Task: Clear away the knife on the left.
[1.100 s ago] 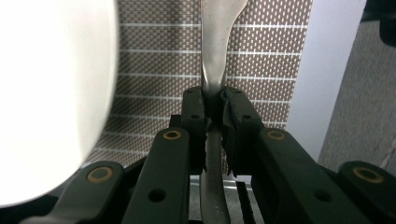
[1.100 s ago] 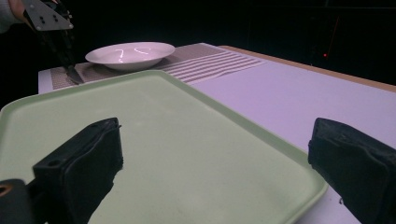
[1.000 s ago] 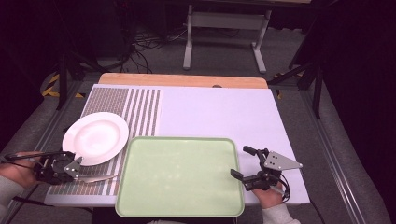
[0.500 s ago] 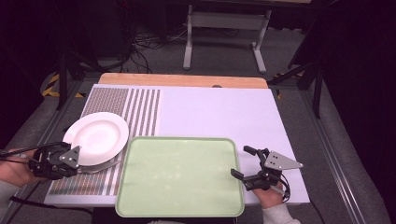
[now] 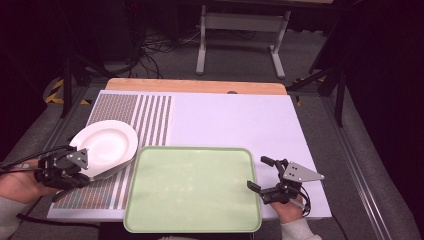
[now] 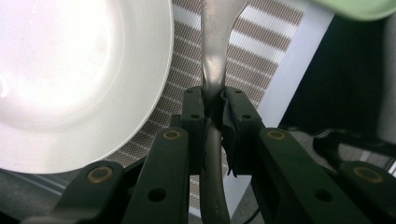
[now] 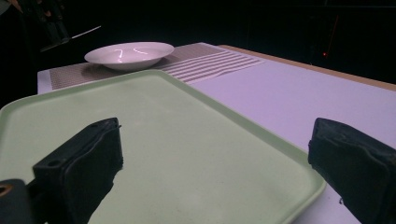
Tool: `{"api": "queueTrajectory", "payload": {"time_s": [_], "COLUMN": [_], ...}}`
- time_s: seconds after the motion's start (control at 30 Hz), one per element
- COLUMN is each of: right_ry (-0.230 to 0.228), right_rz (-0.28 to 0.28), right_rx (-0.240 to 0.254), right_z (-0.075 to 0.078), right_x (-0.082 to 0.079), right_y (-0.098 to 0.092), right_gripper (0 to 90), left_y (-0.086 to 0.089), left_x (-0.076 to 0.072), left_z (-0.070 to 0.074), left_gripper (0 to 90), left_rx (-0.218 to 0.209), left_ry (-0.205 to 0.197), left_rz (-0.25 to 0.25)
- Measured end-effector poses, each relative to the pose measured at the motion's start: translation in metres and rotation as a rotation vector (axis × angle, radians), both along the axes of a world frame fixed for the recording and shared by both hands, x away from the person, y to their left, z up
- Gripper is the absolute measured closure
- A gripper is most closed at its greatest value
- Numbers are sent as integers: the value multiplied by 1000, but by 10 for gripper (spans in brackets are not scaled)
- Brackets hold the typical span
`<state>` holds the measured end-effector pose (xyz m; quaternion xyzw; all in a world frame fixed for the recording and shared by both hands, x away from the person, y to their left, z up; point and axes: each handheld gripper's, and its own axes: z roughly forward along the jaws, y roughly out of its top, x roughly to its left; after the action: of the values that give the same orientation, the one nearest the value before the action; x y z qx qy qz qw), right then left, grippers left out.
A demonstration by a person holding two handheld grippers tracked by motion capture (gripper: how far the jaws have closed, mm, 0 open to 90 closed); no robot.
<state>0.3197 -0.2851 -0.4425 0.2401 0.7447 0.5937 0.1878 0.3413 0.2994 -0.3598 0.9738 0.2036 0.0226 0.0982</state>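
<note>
Nearest me, my right gripper (image 5: 261, 174) sits with its jaws spread wide at the right edge of the pale green rectangular plastic tray (image 5: 192, 187), one jaw over the tray's rim and nothing between them. To the left, my left gripper (image 6: 214, 100) is clamped tight on the handle of a silver metal utensil (image 6: 215, 56), which points toward the tray. Just beyond lies the round white shallow plate (image 5: 106, 144) on the brown-and-white striped placemat (image 5: 150, 115).
</note>
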Motion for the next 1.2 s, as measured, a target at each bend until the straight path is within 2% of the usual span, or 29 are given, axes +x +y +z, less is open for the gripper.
{"api": "queueTrajectory", "payload": {"time_s": [0.07, 0.3, 0.4, 0.6, 0.83, 1.1, 1.2], "right_ry": [0, -1, -1, -1, -2, 1, 4], "right_rz": [-1, 0, 0, 0, -3, -2, -1], "right_rx": [0, 2, 4, 3, 3, 2, 1], "right_z": [0, 0, 0, 0, 0, 0, -1], "right_x": [0, 0, 0, 0, -1, 0, 0], "right_y": [0, 0, 0, -1, -1, -2, -1], "right_gripper": [35, 35, 35, 35, 35, 35, 35], "left_y": [-2, -19, -28, -44, -60, -75, -80], "left_x": [0, -2, -3, -3, -1, -1, -1], "left_z": [1, 9, 12, 10, 5, -1, -4], "left_gripper": [801, 801, 801, 801, 801, 800, 800], "left_rx": [-7, -96, -134, -195, -244, -269, -300], "left_ry": [0, 30, 27, 40, 62, 77, 82], "left_rz": [9, 57, 77, 111, 132, 134, 135]}}
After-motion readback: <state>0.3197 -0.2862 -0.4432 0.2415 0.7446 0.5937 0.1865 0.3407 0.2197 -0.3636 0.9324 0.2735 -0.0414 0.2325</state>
